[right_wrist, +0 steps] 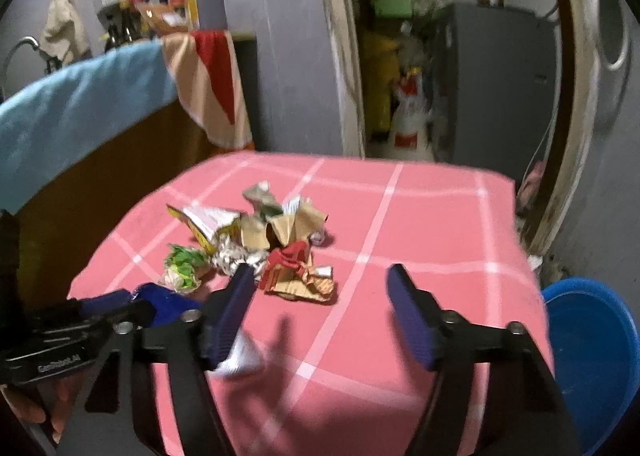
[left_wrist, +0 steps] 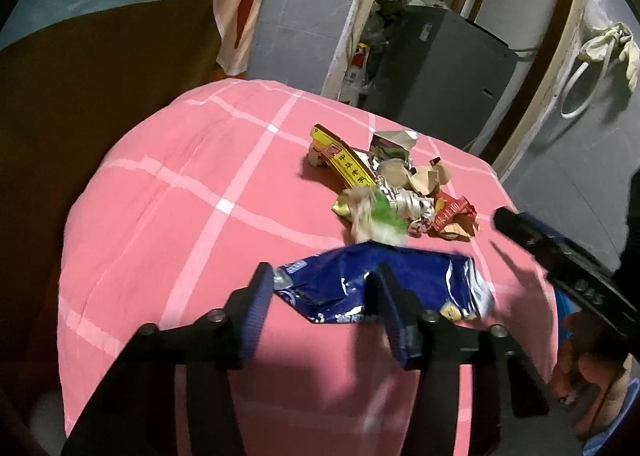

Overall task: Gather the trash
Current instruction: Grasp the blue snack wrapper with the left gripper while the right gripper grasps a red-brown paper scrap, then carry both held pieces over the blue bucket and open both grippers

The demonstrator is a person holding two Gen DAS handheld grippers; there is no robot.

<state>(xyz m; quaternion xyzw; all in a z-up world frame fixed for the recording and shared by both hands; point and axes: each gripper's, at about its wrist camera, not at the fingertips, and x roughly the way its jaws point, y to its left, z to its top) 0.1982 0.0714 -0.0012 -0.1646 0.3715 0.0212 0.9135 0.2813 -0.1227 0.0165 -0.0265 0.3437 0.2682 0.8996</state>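
Left gripper (left_wrist: 324, 296) jaws part-open astride blue chip bag (left_wrist: 384, 284), not clamped, near trash pile (left_wrist: 396, 188); right gripper (right_wrist: 320, 304) apart, empty, basin (right_wrist: 592, 340) rt for dumping.

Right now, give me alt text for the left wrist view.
The left gripper reaches over a crumpled blue snack bag lying on a pink checked cloth, one finger across the bag. Beyond lies a pile of crumpled wrappers; the right gripper enters from the right.
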